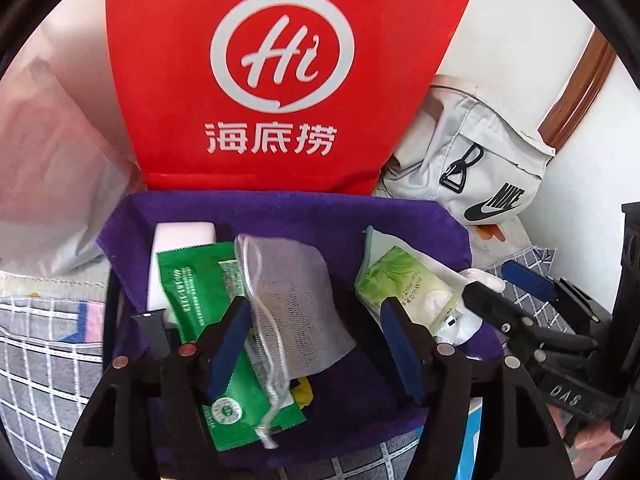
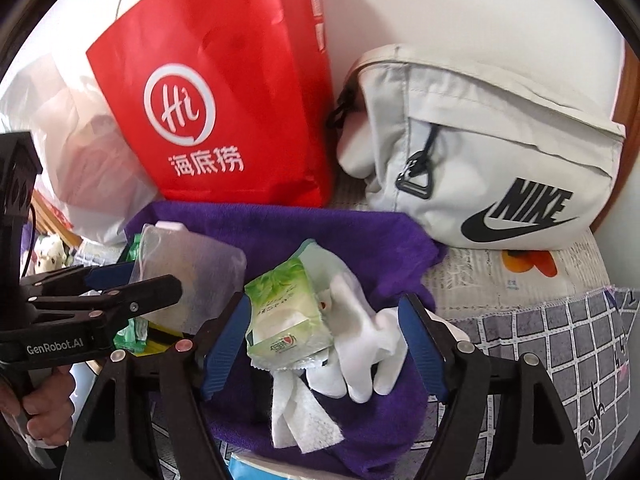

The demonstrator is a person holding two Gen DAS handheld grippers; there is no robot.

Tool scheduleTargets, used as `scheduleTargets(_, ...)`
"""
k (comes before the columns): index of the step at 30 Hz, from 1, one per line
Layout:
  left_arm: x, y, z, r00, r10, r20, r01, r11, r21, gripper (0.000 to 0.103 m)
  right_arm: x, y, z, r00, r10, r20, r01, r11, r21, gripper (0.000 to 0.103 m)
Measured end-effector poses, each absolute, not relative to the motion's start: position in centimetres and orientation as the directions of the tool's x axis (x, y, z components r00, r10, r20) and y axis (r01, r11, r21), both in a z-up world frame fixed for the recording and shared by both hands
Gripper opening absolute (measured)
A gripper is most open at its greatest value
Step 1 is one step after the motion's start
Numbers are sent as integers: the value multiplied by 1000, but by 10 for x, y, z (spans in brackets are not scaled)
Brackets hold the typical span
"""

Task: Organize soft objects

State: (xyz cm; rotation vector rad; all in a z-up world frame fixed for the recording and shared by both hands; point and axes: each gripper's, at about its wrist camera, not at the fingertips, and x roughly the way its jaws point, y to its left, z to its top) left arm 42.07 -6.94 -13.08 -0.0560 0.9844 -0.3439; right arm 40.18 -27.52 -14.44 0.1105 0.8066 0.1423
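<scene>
A purple towel (image 1: pixel 280 216) (image 2: pixel 320 232) lies spread on the bed with soft items on it. My left gripper (image 1: pixel 316 344) is open above a white mesh drawstring pouch (image 1: pixel 296 300), and neither pad touches it. Beside the pouch lie a green wipes packet (image 1: pixel 200 304) and a white block (image 1: pixel 180 236). My right gripper (image 2: pixel 324 344) is open around a pale green tissue pack (image 2: pixel 284 312) (image 1: pixel 404 284), a white glove (image 2: pixel 360 344) and a crumpled white tissue (image 2: pixel 304 424). Each gripper shows in the other's view: the right gripper (image 1: pixel 504 288), and the left gripper (image 2: pixel 136 280).
A red paper bag (image 1: pixel 280 80) (image 2: pixel 224 100) stands behind the towel, with a white Nike bag (image 1: pixel 480 168) (image 2: pixel 480 152) to its right and a translucent plastic bag (image 1: pixel 52 160) to its left. A grey checked sheet (image 2: pixel 560 344) covers the bed. A hand (image 2: pixel 44 412) grips the left handle.
</scene>
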Motion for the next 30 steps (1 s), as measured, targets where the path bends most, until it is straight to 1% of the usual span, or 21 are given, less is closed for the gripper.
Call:
scheduleTargets(4, 411, -66, -117, 542, -264, -798, 241, 958, -154, 65, 393, -280, -135, 688, 169, -705, -65, 983, 172, 75)
scheduleTargets(7, 397, -61, -108, 546, -260, -797, 231, 961, -155, 67, 380, -279, -125, 695, 190, -694, -73, 978, 196, 75)
scheduleTargets(11, 371, -60, -93, 563, -240, -791, 239, 963, -122, 68, 361, -270, -115, 691, 136, -710, -45, 988, 146, 75)
scheduleTargets(13, 353, -59, -84, 572, -244, -783, 236, 963, -128, 69, 348, -268, -110, 690, 127, -713, -28, 988, 149, 75)
scheduleTargets(17, 315, -53, -66, 592, -236, -770, 230, 966, -119, 81, 310, -263, -100, 701, 132, -701, -22, 986, 165, 75)
scheduleTargets(18, 307, -52, -62, 599, -228, -767, 226, 968, -111, 81, 303, -262, -98, 703, 128, -699, -19, 987, 161, 76)
scheduleTargets(20, 288, -48, -54, 615, -216, -759, 217, 971, -100, 82, 280, -257, -94, 711, 116, -693, -20, 989, 146, 81)
scheduleTargets(22, 266, -42, -46, 628, -212, -748, 209, 973, -100, 86, 258, -251, -90, 723, 105, -683, -23, 991, 128, 87)
scheduleTargets(24, 249, -38, -40, 643, -205, -738, 197, 975, -99, 92, 237, -245, -87, 734, 95, -672, -32, 994, 106, 92)
scheduleTargets(25, 239, -36, -37, 649, -201, -734, 190, 977, -99, 93, 226, -242, -85, 740, 91, -666, -37, 995, 95, 95)
scheduleTargets(27, 219, -33, -34, 658, -196, -727, 182, 978, -99, 93, 207, -238, -83, 746, 86, -660, -43, 996, 81, 97)
scheduleTargets(30, 191, -33, -30, 678, -162, -717, 164, 984, -66, 93, 180, -235, -79, 750, 94, -655, -47, 995, 89, 97)
